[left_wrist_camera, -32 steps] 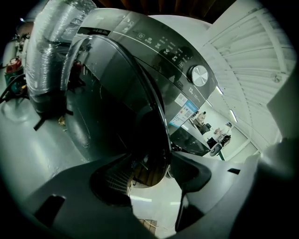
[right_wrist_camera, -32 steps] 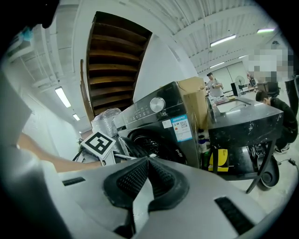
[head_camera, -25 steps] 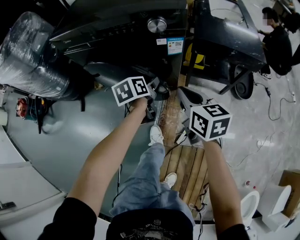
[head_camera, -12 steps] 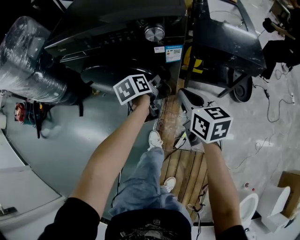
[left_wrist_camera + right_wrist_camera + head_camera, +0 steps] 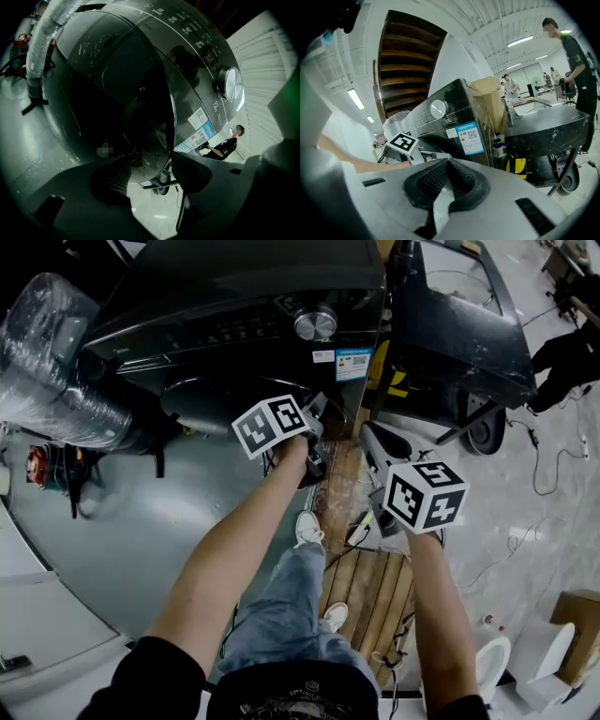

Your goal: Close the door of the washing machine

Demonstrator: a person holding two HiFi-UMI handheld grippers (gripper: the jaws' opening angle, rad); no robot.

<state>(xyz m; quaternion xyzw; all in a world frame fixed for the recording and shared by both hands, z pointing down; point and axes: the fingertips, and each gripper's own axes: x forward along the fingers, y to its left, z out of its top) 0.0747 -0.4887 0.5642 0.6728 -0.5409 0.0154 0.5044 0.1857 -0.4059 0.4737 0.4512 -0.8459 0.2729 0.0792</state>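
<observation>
Washing machine [image 5: 244, 306]: dark glossy box across the upper centre of the head view, with a round metal knob [image 5: 317, 322] and a blue-and-white sticker [image 5: 352, 363] near its right front corner.
Door [image 5: 122, 93]: round, domed dark glass with a thin bright rim, standing ajar from the machine's front; rim edge running down the middle of the left gripper view.
Left tongs [image 5: 150, 174]: spread wide, one ribbed dark pad on each side of the door's rim; contact with the rim not clear.
Right tongs [image 5: 447, 165]: pressed together, ribbed pads meeting in a V with nothing between; right of centre in the head view, apart from the door.
Room at left: open grey-green floor [image 5: 141, 521], smooth and faintly shiny, below and left of the machine.
Room at right: only a narrow gap between the machine's side and a black cart [image 5: 459, 320] at upper right.
Upper left: bulky roll in crinkled clear wrap [image 5: 47, 343], close against the machine.
Lower centre: slatted wooden pallet [image 5: 370, 587] under the person's shoes.
</observation>
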